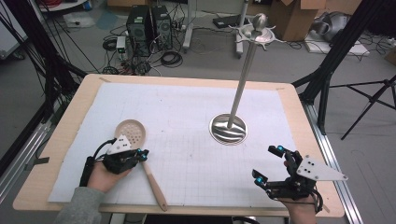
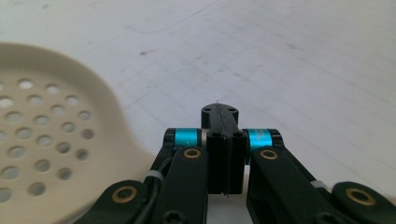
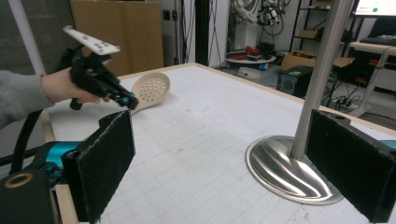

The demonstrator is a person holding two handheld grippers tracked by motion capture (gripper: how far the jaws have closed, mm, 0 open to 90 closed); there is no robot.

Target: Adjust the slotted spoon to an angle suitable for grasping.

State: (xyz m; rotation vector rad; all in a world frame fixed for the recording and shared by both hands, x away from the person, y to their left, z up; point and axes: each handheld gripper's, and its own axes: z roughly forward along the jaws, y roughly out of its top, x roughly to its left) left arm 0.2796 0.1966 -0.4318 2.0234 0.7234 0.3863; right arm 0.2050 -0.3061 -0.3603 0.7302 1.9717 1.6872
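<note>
A pale slotted spoon [image 1: 130,132] with a wooden handle lies on the white gridded mat [image 1: 187,158], its handle running toward the near edge. My left gripper [image 1: 141,154] hovers just over the spoon's neck. Its jaws are pressed together with nothing between them in the left gripper view [image 2: 219,113], and the spoon's perforated head [image 2: 42,140] lies to their left. My right gripper [image 1: 267,163] is near the table's front right corner and stands wide open. Its two black pads [image 3: 107,163] frame a steel stand [image 3: 285,172] with an upright pole [image 3: 322,70].
The stand's round base [image 1: 228,129] sits right of centre on the mat, and its pole [image 1: 245,70] leans up to a knobbed top. The wooden table rim [image 1: 88,93] surrounds the mat. Computer towers, cables and tripod legs are on the floor beyond.
</note>
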